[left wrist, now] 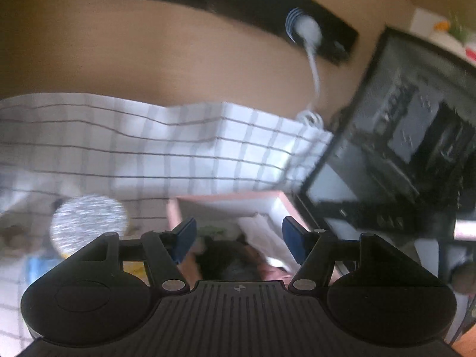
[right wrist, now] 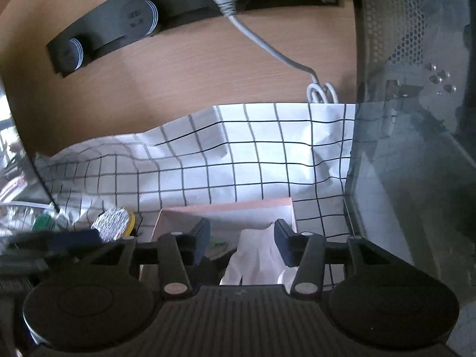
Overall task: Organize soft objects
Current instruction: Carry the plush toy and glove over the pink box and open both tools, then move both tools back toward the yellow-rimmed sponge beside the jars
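Note:
A pink open box (right wrist: 226, 208) sits on a white black-checked cloth (right wrist: 238, 154). A crumpled white cloth (right wrist: 255, 258) lies in the box's right part, with a green-patterned piece (right wrist: 218, 245) beside it. My right gripper (right wrist: 242, 241) hangs over the box, open, and the white cloth lies loose under its pads. The left wrist view is blurred. There my left gripper (left wrist: 239, 238) stands open above the same box (left wrist: 226, 200), over a dark soft item (left wrist: 226, 258) and the white cloth (left wrist: 261, 232). Nothing is between its pads.
A silver scouring pad with a yellow back (right wrist: 114, 223) lies left of the box. A glass-sided computer case (right wrist: 416, 148) stands close on the right. A black power strip (right wrist: 119, 29) with a white plug and cable (right wrist: 267, 47) runs along the wooden desk's back.

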A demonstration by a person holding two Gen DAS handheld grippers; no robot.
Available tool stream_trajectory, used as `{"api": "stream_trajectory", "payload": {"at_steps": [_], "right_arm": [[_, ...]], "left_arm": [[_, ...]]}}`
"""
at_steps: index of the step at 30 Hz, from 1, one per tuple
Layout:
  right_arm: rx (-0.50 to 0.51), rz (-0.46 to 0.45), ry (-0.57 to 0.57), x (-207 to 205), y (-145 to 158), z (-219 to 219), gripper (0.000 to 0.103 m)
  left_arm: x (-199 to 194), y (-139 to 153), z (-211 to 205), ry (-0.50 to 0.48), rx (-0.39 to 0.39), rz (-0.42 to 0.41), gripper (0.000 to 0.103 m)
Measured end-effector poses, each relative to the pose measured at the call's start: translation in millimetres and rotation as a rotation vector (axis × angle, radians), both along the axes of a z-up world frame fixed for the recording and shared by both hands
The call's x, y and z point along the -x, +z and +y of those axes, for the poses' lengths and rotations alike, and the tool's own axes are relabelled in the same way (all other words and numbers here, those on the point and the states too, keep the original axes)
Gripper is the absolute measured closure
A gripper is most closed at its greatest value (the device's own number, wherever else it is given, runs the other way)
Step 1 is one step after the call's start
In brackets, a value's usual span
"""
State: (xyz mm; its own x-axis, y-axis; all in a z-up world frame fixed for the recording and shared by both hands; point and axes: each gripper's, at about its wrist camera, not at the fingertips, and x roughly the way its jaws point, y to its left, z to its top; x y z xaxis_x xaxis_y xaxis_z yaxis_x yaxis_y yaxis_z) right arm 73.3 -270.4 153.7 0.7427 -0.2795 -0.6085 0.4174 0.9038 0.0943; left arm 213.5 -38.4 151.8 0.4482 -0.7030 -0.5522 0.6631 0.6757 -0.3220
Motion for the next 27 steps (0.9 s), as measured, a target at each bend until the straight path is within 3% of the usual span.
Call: {"api": "stream_trajectory", "payload": {"at_steps": [7,13,17,23,27], "right_arm": [[0.025,0.045,0.015,39.4,-23.6,29.7,0.043],[0.042,0.155,0.135,41.6,-54.7,77.4,0.041],[0.062,0.169,0.211,27.6,-57.6,111.3,0.041],[0.096,0.183,0.29,2.2,-49.1,148.4,0.039],[0.112,0.207,0.341,-7.0,-51.2,171.4,0.039]], "left_arm": [[-3.9,-2.3,91.9,0.24,0.054,0.016,0.034],[-14.0,-39.3,150.3,0.392,-0.027,0.088,0.034],[-18.3,-65.4,167.4,0.415,-0.07,0.126,0.034],[-27.2,-82.4,172.7,0.388,-0.091,0.121,0.034],[-41.9,-81.1,160.9,0.334,-0.089,0.003,0.034]]}}
